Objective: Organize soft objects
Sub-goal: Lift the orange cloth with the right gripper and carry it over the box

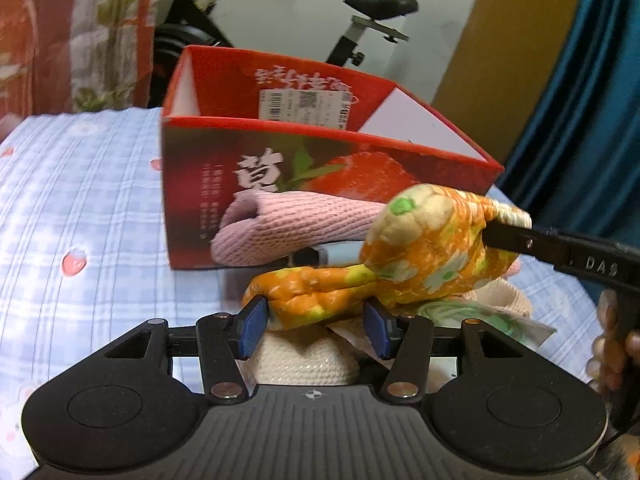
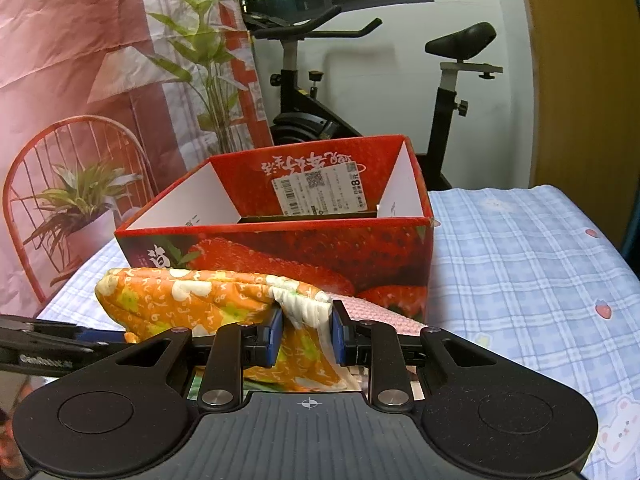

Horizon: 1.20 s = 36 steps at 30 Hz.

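Observation:
An orange floral padded mitt [image 1: 424, 256] hangs between both grippers, just in front of the open red strawberry box [image 1: 304, 184]. My left gripper [image 1: 316, 326] is shut on the mitt's lower end. My right gripper [image 2: 306, 332] is shut on its white-edged cuff; the mitt [image 2: 188, 300] stretches to the left in that view, with the box [image 2: 288, 244] behind it. The right gripper's fingers [image 1: 520, 240] show in the left wrist view, and the left gripper's fingers [image 2: 72, 340] in the right wrist view. A pink knit cloth [image 1: 288, 224] lies against the box front.
A cream knitted item [image 1: 308, 356] and a printed cloth [image 1: 496, 320] lie under the mitt on the blue checked bedspread [image 1: 80, 200]. An exercise bike [image 2: 320, 92] stands behind the box. A red chair and plants backdrop [image 2: 68, 184] is at left.

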Each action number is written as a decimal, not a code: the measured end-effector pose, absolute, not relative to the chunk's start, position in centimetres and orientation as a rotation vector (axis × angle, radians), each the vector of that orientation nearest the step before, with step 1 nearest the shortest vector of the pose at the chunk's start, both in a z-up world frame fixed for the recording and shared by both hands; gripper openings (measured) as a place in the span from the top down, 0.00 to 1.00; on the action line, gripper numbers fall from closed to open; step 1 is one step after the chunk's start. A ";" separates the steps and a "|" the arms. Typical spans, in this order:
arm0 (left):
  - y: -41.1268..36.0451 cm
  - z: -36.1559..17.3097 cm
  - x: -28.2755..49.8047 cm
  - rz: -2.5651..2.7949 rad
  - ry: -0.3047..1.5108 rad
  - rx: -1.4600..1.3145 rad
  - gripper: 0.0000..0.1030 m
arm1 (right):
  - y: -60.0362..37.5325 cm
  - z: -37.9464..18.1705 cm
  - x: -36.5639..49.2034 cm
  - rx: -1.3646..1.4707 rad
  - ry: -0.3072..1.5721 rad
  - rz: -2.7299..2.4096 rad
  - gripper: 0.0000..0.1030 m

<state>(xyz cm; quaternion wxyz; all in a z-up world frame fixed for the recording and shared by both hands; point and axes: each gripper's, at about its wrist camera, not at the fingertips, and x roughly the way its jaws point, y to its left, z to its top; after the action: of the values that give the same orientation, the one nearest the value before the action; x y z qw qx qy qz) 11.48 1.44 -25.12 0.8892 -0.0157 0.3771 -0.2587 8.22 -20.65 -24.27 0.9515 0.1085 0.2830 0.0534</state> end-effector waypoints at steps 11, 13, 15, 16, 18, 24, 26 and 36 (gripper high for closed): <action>2.5 -22.4 9.9 -0.549 0.720 -0.066 0.78 | -20.6 -22.2 7.3 0.244 0.512 0.150 0.87; 2.7 -21.2 9.6 -0.551 0.691 -0.072 0.78 | -20.6 -21.1 7.0 0.239 0.485 0.164 0.88; 2.9 -19.8 9.2 -0.555 0.657 -0.083 0.78 | -20.6 -19.7 7.0 0.232 0.458 0.183 0.89; 3.0 -19.2 9.0 -0.556 0.641 -0.091 0.78 | -20.7 -19.0 6.9 0.230 0.445 0.191 0.89; 3.1 -17.9 8.8 -0.556 0.609 -0.108 0.78 | -20.7 -17.6 7.0 0.227 0.420 0.205 0.89; 2.8 -14.3 9.7 -0.549 0.514 -0.127 0.79 | -21.3 -13.3 8.1 0.207 0.346 0.244 0.89; 2.4 -13.4 10.5 -0.544 0.493 -0.127 0.79 | -21.6 -12.2 8.9 0.208 0.332 0.249 0.89; 1.4 -11.8 17.4 -0.516 0.515 -0.135 0.78 | -22.1 -8.9 16.8 0.110 0.321 0.234 0.89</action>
<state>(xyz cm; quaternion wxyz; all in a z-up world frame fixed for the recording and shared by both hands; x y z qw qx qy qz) 17.36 1.44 -11.84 0.9320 -0.0660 0.2517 -0.2522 16.81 -22.11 -8.91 0.9788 0.0547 0.1592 0.1164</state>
